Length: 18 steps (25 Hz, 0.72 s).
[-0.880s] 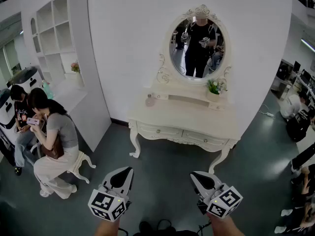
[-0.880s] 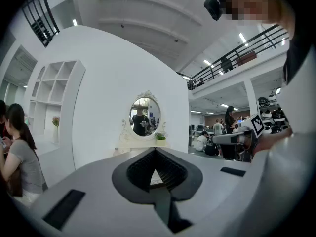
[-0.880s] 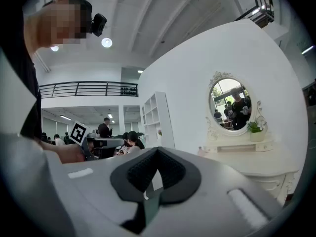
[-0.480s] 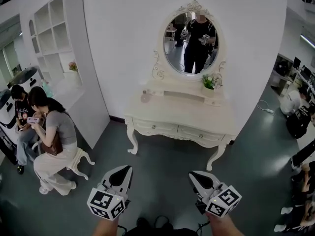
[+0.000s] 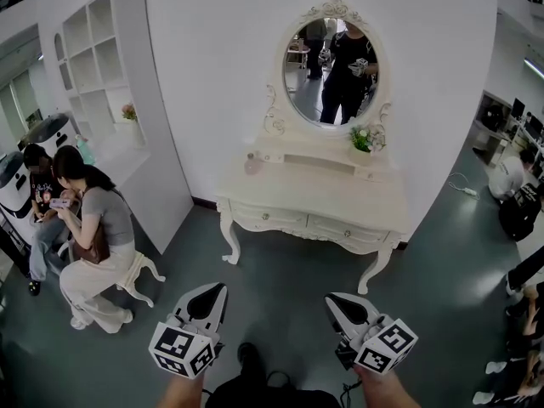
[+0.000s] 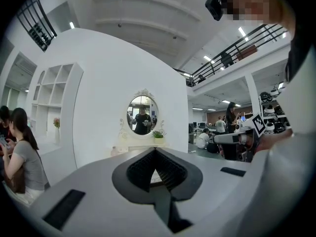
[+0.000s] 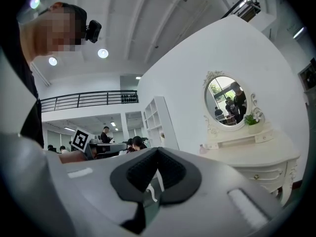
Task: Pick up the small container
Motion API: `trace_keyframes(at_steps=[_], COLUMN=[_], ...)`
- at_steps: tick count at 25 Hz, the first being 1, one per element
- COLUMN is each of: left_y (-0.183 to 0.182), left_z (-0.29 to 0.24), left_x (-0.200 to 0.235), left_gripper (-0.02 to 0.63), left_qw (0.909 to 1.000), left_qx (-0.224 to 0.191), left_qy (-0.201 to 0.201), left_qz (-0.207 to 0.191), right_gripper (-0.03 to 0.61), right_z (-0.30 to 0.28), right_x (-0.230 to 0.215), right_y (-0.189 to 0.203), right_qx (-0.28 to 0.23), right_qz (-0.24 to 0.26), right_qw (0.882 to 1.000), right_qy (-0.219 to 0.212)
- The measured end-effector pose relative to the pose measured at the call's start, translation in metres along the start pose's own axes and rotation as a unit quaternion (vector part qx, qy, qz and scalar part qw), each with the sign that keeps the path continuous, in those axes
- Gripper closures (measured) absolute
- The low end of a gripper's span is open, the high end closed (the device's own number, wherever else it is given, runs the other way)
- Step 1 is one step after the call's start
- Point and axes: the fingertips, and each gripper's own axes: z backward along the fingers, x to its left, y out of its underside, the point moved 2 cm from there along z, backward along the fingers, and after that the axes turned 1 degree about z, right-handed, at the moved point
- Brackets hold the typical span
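Observation:
The small container [image 5: 253, 165] is a pale pink jar at the back left of the white dressing table [image 5: 314, 195], below the oval mirror [image 5: 331, 62]. It also shows small and far off in the left gripper view [image 6: 114, 151] and the right gripper view [image 7: 202, 149]. My left gripper [image 5: 219, 289] and right gripper [image 5: 333, 298] hang low at the bottom of the head view, well short of the table, over the grey floor. Both are shut with nothing between the jaws [image 6: 155, 151] [image 7: 158, 149].
A potted plant [image 5: 367, 143] stands at the table's back right. Two people sit at the left, one on a white stool [image 5: 136, 274]. A white shelf unit [image 5: 110, 100] juts from the wall. More people and desks are at the right edge.
The dressing table sits a little higher and further left in the head view. A dark shoe now shows at the bottom between the grippers. Both grippers keep their places and stay shut.

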Motion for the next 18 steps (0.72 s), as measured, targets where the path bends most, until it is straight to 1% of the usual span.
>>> trace_keyframes(at_steps=[4, 8, 12, 15, 18], left_y=[-0.001, -0.003, -0.002, -0.001, 0.003], left_z=[-0.022, -0.054, -0.092, -0.124, -0.148], left_x=[0.018, 0.050, 0.094, 0.127, 0.163], left_gripper=[0.615, 0.615, 0.615, 0.615, 0.615], left_qw=[1.0000, 0.9998, 0.9995, 0.9989, 0.9979], left_qx=[-0.006, -0.015, -0.021, -0.015, -0.006], left_qy=[0.004, 0.015, 0.023, 0.036, 0.051], left_qz=[0.001, 0.003, 0.009, 0.026, 0.039], right_gripper=[0.568, 0.568, 0.568, 0.568, 0.568], right_z=[-0.022, -0.062, -0.114, -0.157, -0.205], right_x=[-0.009, -0.024, -0.048, -0.066, -0.075], right_y=[0.000, 0.003, 0.002, 0.001, -0.001], right_qx=[0.003, 0.014, 0.026, 0.038, 0.047], right_qz=[0.002, 0.004, 0.011, 0.011, 0.002], right_qw=[1.000, 1.000, 1.000, 0.999, 0.998], right_qy=[-0.006, -0.004, 0.011, 0.025, 0.028])
